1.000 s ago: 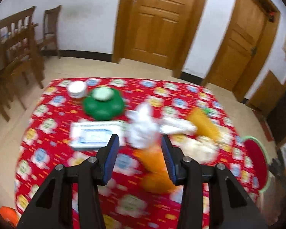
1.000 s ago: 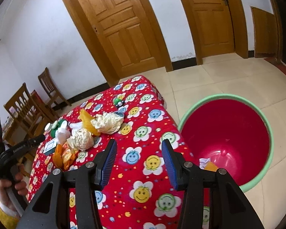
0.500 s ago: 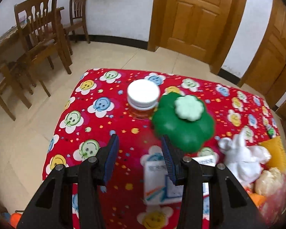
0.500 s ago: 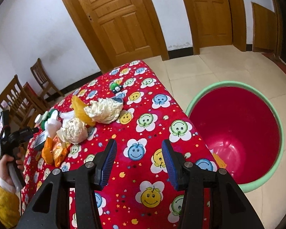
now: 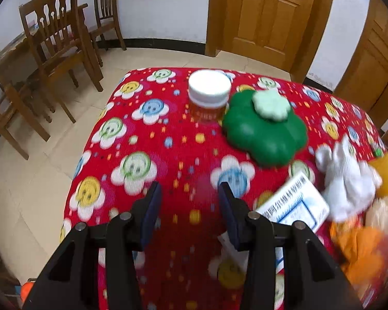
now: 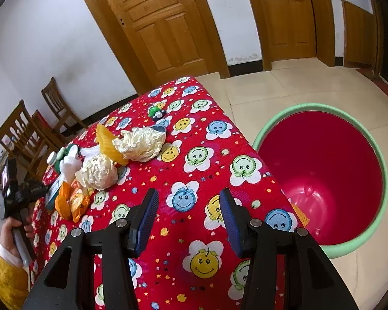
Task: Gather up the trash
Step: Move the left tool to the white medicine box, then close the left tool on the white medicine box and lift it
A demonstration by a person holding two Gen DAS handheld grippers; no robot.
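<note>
Wooden doors and white walls ring the room, and our counter (image 6: 194,170) wears a red cloth printed with smiling flowers. Our left claw (image 5: 188,206) hangs over the cloth's near part with its jaws spread wide and nothing between them. Ahead of it stand a white-lidded jar (image 5: 209,95) and, touching its right side, a green flower-shaped container (image 5: 265,129). To the right lie a white printed box (image 5: 295,206), a white crumpled rag (image 5: 346,170) and orange wrappers (image 5: 359,242), blurred.

Our right claw (image 6: 188,214) hovers over the counter's edge near the bin, jaws equally wide and holding nothing. The trash sits well ahead of it to the left: two balls of crumpled paper (image 6: 142,143) (image 6: 99,171), a yellow wrapper (image 6: 107,142) between them, and orange wrappers (image 6: 71,202) closer to the left claw (image 6: 15,193). A small green toy (image 6: 156,111) lies farther back. On the floor just right of the counter stands the red bin (image 6: 323,175) with its green rim; scraps show at its bottom.
</note>
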